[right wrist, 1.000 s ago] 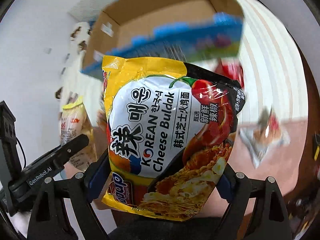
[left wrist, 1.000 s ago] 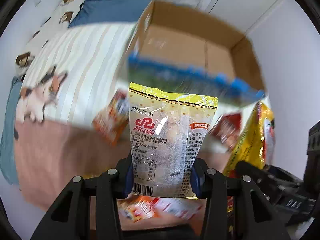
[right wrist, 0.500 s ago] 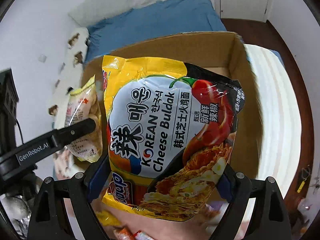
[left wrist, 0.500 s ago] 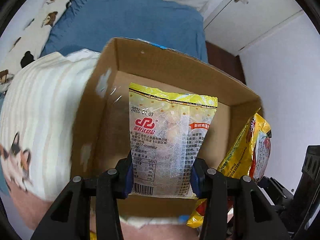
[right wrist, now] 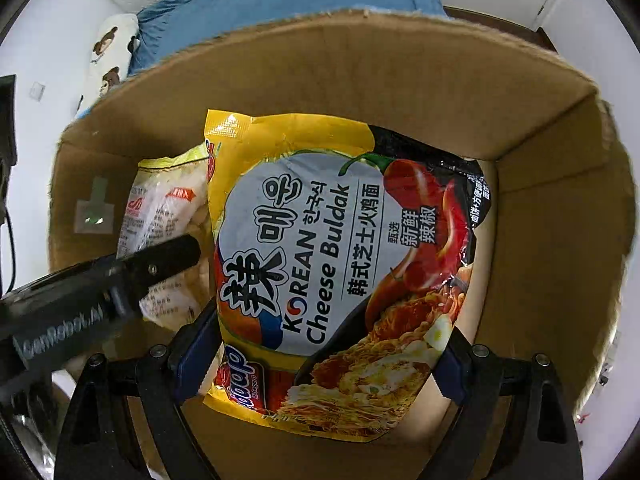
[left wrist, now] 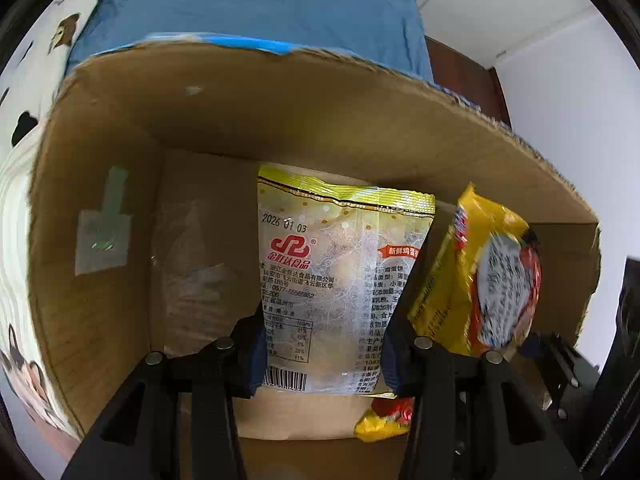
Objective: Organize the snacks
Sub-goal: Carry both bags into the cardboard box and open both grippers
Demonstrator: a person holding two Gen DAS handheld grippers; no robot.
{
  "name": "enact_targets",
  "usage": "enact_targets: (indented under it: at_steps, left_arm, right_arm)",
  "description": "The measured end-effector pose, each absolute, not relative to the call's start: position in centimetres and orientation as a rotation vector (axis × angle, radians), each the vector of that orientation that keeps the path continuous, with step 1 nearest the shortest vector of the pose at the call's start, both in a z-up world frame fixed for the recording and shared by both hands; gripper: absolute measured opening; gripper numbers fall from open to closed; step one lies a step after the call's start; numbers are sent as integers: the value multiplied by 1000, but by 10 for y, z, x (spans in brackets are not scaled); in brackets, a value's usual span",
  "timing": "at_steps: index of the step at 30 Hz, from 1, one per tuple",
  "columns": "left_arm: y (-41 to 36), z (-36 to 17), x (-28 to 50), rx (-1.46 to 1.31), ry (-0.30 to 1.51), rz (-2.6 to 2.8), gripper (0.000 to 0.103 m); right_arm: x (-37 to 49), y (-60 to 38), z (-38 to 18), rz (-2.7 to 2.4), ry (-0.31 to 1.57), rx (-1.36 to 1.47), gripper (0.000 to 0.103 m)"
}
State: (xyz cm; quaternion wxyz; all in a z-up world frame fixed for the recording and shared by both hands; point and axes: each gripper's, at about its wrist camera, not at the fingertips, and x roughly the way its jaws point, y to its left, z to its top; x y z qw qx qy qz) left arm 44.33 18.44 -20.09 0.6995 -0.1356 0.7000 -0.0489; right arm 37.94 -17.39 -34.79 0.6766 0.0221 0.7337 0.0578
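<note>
A brown cardboard box (left wrist: 320,112) fills both views, and its walls surround both bags. My left gripper (left wrist: 324,356) is shut on a clear, pale-yellow egg-cake bag (left wrist: 340,264) with red print, held upright inside the box. My right gripper (right wrist: 324,360) is shut on a yellow Korean Cheese Buldak noodle packet (right wrist: 340,264), also inside the box (right wrist: 360,80). The noodle packet (left wrist: 492,280) hangs just right of the egg-cake bag. In the right wrist view the left gripper (right wrist: 160,264) and its bag (right wrist: 168,208) sit to the left, close against the packet.
A pale tape patch (left wrist: 102,240) sticks to the box's left wall. Beyond the box lie blue bedding (left wrist: 260,4) and a white bear-print pillow (left wrist: 60,32). White walls and a strip of dark wood floor (left wrist: 464,72) show at the right.
Both grippers moved from above the loose snacks on the bed to over the box, then sank into it. Each kept its bag. The box walls now ring both views.
</note>
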Motion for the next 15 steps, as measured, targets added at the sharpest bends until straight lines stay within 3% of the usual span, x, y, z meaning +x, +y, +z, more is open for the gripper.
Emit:
enact_targets:
  at_steps: [3, 5, 11, 15]
  left_arm:
    - [185, -188, 433, -271, 1544, -112, 57]
    - [189, -180, 420, -280, 1529, -107, 92]
    - [197, -157, 401, -270, 1482, -94, 95]
    - [158, -158, 415, -254, 1448, -102, 95]
  right_arm:
    - [388, -173, -359, 96, 1659, 33, 94]
    - [395, -168, -363, 90, 1644, 15, 98]
    - [414, -181, -361, 98, 1653, -7, 101]
    - [395, -176, -337, 105, 1620, 49, 101]
